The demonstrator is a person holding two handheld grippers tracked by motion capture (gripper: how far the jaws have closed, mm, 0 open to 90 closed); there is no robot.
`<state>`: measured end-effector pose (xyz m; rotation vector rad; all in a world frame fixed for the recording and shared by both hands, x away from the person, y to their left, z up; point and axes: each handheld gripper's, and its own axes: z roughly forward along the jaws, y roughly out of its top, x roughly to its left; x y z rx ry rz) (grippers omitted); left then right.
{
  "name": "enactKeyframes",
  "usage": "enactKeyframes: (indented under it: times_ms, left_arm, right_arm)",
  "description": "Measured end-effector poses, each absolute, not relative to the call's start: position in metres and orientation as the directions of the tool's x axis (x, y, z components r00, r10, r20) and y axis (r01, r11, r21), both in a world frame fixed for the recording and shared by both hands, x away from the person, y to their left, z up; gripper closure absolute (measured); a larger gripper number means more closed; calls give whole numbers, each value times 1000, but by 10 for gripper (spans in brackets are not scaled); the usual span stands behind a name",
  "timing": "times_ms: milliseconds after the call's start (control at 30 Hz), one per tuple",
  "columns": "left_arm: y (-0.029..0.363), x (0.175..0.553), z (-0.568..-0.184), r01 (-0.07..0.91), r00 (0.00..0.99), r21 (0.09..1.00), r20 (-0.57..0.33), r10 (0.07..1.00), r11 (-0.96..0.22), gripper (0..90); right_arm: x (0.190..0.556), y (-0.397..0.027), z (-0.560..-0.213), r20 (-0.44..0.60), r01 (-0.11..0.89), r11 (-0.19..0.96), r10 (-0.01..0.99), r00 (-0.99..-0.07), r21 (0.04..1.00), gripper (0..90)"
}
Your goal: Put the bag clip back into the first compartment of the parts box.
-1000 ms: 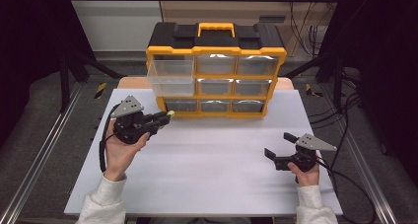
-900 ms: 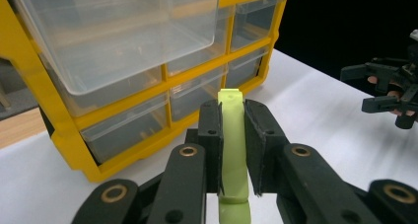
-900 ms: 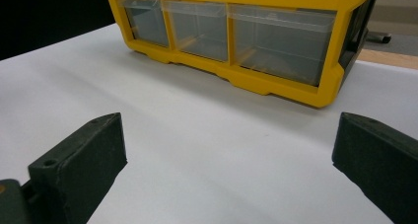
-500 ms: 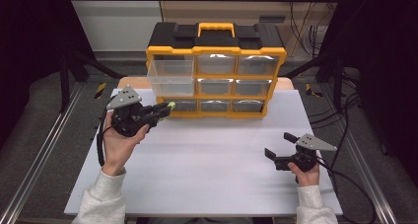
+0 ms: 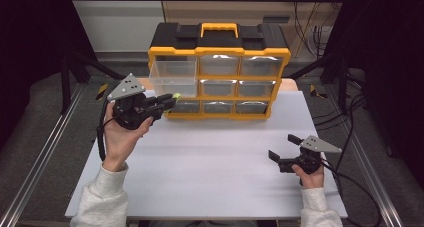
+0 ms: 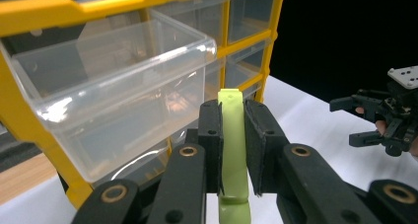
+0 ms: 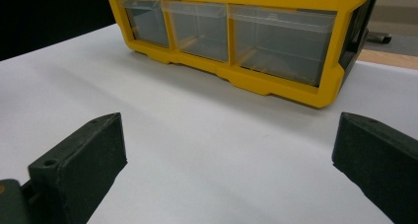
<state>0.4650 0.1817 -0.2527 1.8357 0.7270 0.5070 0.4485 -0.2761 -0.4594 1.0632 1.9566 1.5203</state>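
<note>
the right gripper point(image 5: 280, 148) sits nearest the person's edge of the white worktop point(image 5: 210, 167), well apart from the yellow organiser point(image 5: 220, 72) and off toward its right end, resting low in the right hand point(image 5: 310, 174) with its jaws spread wide and nothing between them; along its own jaws you see bare white surface and then the organiser's bottom row of clear drawers. the left gripper point(image 5: 167, 101) is held up off the worktop in the left hand point(image 5: 120, 137), just in front of the organiser's lower left corner, pointing toward the drawers. its jaws are clamped on a small light green piece point(image 6: 232, 150), a narrow flat strip standing upright between the pads with its tip poking out past them; in the high view that green tip point(image 5: 176, 95) shows right at the organiser's left column. just beyond it, the top left drawer point(image 6: 118, 86) of the organiser is pulled out, clear and looking empty, and it overhangs the drawers below; the green piece is below its rim and near its front wall, not touching as far as i can tell. the organiser's black lid and yellow handle point(image 5: 219, 28) lie farthest back.
</note>
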Motion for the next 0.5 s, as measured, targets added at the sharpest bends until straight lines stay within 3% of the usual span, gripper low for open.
enactKeyframes:
  times_ms: [500]
  left_arm:
    - [176,473,-232,234,718,936,17,695,-264,777]
  right_arm:
    - [449,-276,-459,111,301,99,785,-609,948,4]
